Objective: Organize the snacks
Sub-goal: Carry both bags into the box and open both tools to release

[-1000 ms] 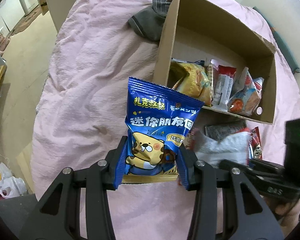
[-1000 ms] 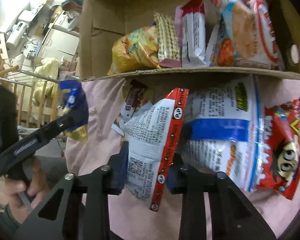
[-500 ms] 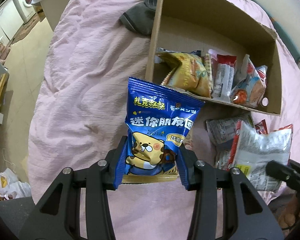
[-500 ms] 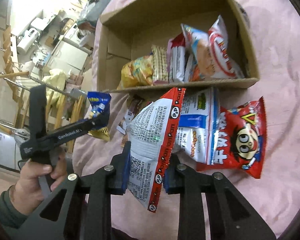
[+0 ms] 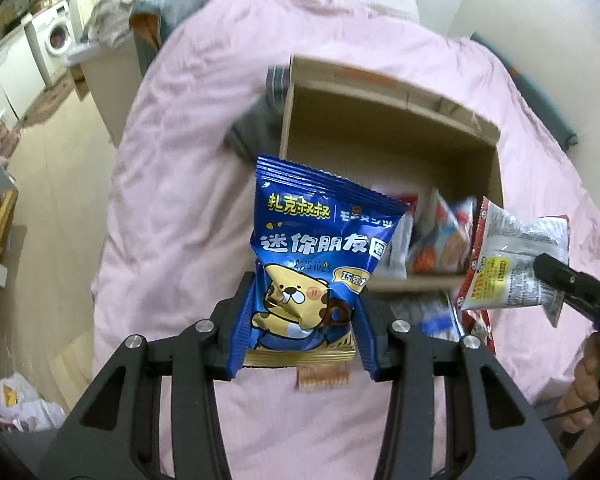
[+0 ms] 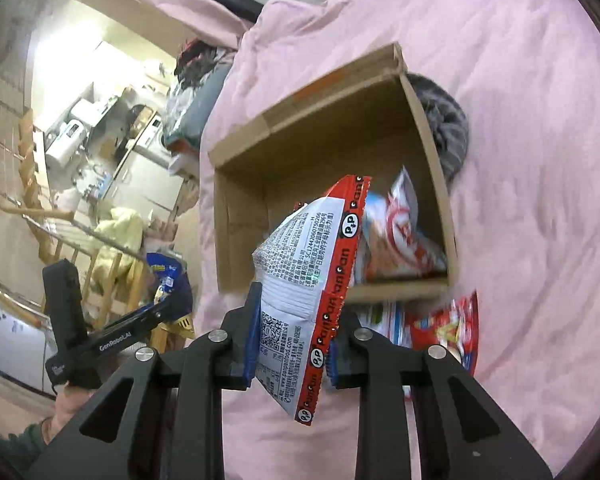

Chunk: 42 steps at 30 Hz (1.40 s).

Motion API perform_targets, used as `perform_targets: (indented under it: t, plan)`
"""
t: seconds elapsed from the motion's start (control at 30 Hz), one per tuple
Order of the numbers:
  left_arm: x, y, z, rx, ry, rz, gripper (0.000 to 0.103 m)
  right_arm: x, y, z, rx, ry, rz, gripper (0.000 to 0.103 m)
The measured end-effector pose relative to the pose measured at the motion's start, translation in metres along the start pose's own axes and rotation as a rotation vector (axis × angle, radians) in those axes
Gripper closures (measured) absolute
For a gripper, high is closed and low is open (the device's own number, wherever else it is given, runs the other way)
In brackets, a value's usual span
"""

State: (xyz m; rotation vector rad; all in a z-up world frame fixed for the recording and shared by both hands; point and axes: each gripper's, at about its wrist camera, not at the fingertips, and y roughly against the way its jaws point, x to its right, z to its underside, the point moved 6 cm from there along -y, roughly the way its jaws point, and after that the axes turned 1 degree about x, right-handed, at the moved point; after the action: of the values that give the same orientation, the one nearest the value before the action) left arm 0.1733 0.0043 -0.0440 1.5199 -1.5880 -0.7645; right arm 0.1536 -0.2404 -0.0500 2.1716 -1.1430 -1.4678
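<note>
A: Through the left wrist camera, the left gripper (image 5: 302, 322) is clenched on the lower part of a blue snack bag (image 5: 320, 256), which stands upright between the pads above a pink bedspread (image 5: 188, 184). Beyond it sits an open cardboard box (image 5: 388, 120) with several packets inside (blurred, so their kinds are hard to tell). At the right edge the right gripper (image 5: 540, 266) holds a red-edged white packet (image 5: 508, 264) just beside the box's near wall, with a hand (image 5: 588, 396) below it.

B: And the right wrist camera?

A: There the right gripper (image 6: 290, 334) pinches that red-edged white packet (image 6: 312, 280) in front of the cardboard box (image 6: 320, 112). A red packet (image 6: 448, 332) lies on the pink bedspread (image 6: 520, 160) just outside the box's near wall. At the left, the left gripper (image 6: 168, 304) carries the blue snack bag (image 6: 168, 276), well apart from the box.
</note>
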Motion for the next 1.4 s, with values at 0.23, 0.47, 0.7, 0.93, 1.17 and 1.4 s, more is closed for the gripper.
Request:
perform_targets:
  t: [0.23,0.47,0.7,0.93,1.17,1.4]
  plan:
    - [0.017,-0.019,-0.038,0.008,-0.014,0.026,0.063,-0.008,-0.017,-0.042,0.014,0.001,-0.004,0.076]
    - [0.035,-0.054,-0.052,0.015,-0.085,0.012,0.062,-0.002,-0.059,-0.057,-0.023,-0.018,0.005,0.076]
    - [0.031,-0.077,-0.055,0.03,-0.062,0.02,0.062,0.021,-0.081,-0.045,-0.051,-0.048,0.009,0.076]
    - [0.043,-0.085,-0.057,0.025,-0.051,0.095,0.062,0.028,-0.096,-0.053,-0.049,-0.047,0.051,0.075]
    - [0.05,-0.091,-0.056,0.03,-0.094,0.073,0.062,0.023,-0.105,-0.051,-0.071,-0.037,0.037,0.074]
    - [0.043,-0.09,-0.057,0.05,-0.081,0.048,0.061,0.024,-0.109,-0.055,-0.076,-0.063,0.018,0.072]
